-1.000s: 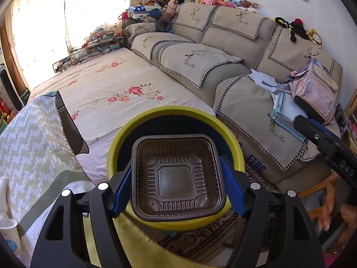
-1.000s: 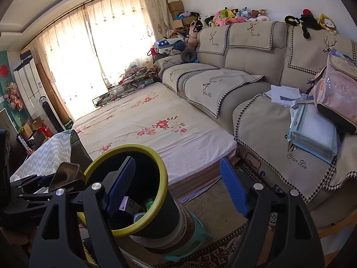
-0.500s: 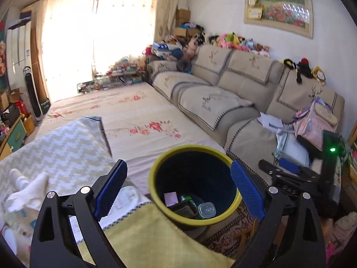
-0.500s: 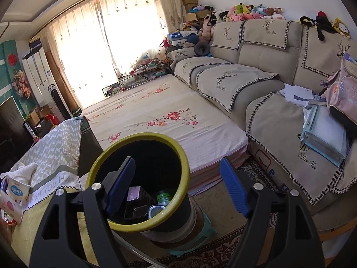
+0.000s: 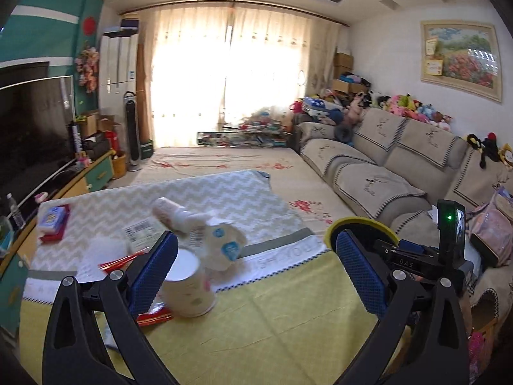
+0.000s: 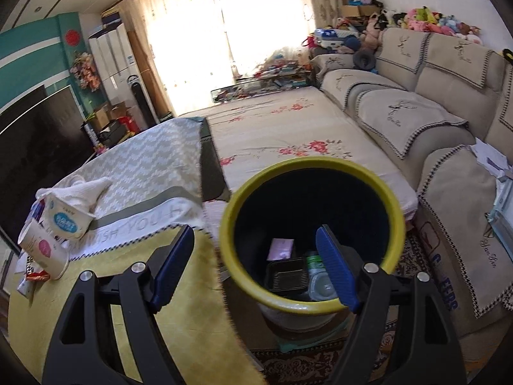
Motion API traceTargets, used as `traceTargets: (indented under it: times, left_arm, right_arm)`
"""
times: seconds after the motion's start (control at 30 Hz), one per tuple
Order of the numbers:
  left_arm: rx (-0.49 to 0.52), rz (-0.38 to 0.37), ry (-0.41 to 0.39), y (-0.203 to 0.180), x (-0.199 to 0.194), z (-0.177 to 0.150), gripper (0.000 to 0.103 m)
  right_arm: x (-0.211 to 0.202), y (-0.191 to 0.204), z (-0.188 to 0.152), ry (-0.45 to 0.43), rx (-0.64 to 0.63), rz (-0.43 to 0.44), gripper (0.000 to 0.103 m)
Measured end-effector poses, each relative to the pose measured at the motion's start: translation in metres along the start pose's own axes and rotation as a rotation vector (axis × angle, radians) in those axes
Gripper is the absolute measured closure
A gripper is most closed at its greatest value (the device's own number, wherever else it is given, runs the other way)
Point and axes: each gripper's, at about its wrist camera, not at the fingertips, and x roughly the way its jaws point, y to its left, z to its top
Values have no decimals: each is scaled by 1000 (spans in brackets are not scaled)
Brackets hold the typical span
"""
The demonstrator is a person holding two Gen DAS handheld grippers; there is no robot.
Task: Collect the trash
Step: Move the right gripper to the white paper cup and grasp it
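Trash (image 5: 189, 292) was seen scattered on the near left of the cloth-covered table (image 5: 256, 330): a tipped paper cup, and just beyond it a crumpled wrapper (image 5: 221, 243) and a white tissue wad (image 5: 105, 247). The left gripper (image 5: 253, 272) was held above the table with its jaws opening, and nothing was caught between the blue pads (image 5: 154, 272). The right gripper (image 6: 253, 269) was held with its jaws apart and empty over the near rim of the yellow-rimmed bin (image 6: 256, 192), which stood at the table's right edge. A dark plastic tray (image 6: 287, 276) and a clear lid (image 6: 320, 285) were seen lying at the bin's bottom.
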Motion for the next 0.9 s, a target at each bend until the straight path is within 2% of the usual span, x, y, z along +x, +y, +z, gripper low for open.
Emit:
traceTargets:
  times: [0.2,0.3,0.4,0.5,0.6,0.9]
  left_arm:
    - [-70,178,-36,72,-52,-21,5]
    - [-106,221,-28,98,-63,-33,5]
    - [-142,232,-7,117,-68,-46,5]
    - [-147,233,-3,117,-71,-55,5]
    - [-143,241,-5,116,-71,-58,5]
    - [-171,205,13,119,-67,-63,5]
  right_arm:
    - [8,85,-13,65,-137,216,29]
    - [7,136,-20,104,-215,362,29]
    - [6,185,-27,122,-295,454,29]
    - [5,227,-32,118,-366,485,29]
    - [10,256,-35,123,-403,471,29]
    - [41,289,-38,172,-425,411,29]
